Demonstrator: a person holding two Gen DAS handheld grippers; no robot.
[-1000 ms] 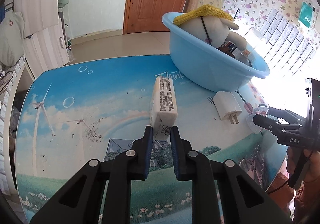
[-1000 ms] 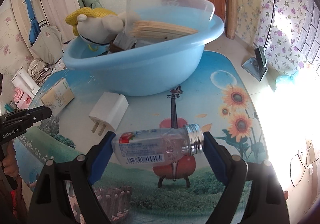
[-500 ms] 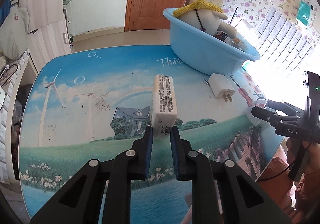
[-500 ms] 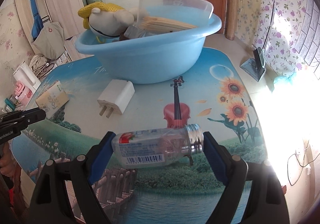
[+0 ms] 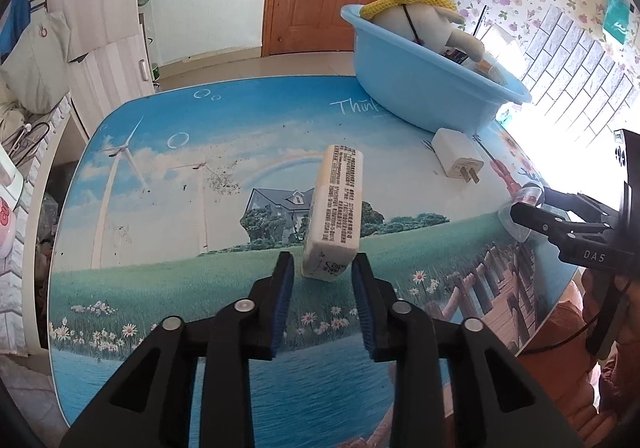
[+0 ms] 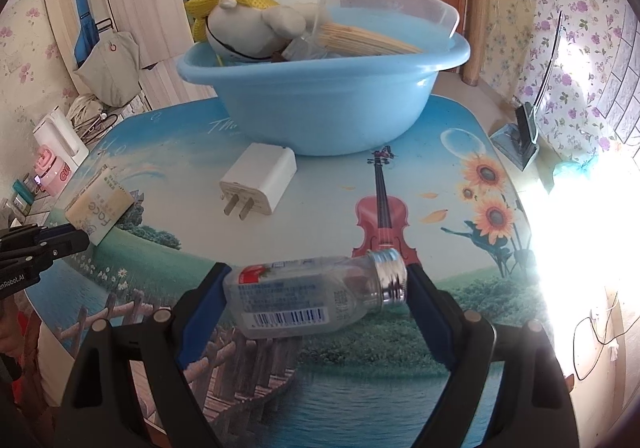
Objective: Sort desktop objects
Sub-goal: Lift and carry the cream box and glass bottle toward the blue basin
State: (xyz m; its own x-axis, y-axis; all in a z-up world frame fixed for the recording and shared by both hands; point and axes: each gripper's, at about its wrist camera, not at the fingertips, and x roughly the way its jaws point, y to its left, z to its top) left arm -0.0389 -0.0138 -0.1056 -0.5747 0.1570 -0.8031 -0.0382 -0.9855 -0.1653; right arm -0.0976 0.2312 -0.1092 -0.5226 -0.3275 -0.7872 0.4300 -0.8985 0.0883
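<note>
A beige tissue pack (image 5: 336, 208) stands on its narrow side on the picture-printed table (image 5: 160, 168). My left gripper (image 5: 322, 272) straddles its near end. Its jaws are opening, and a gap shows between the left pad and the pack. In the right wrist view the same pack (image 6: 100, 208) sits at the left, by the left gripper (image 6: 60, 242). My right gripper (image 6: 316, 288) is shut lengthwise on a clear bottle (image 6: 304, 296) with a silver threaded neck, held above the table's front. The blue basin (image 6: 320, 116) stands at the back.
The basin (image 5: 420, 88) holds a plush toy (image 6: 248, 28), a clear lid and bamboo sticks. A white plug charger (image 6: 260, 184) lies just in front of it. A phone stand (image 6: 520, 136) is at the right edge. Dark crumbs dot the table's left part.
The left jaws have parted from the tissue pack, which now rests on the table. Both grippers have drawn back from the basin. The right gripper still grips the bottle.
</note>
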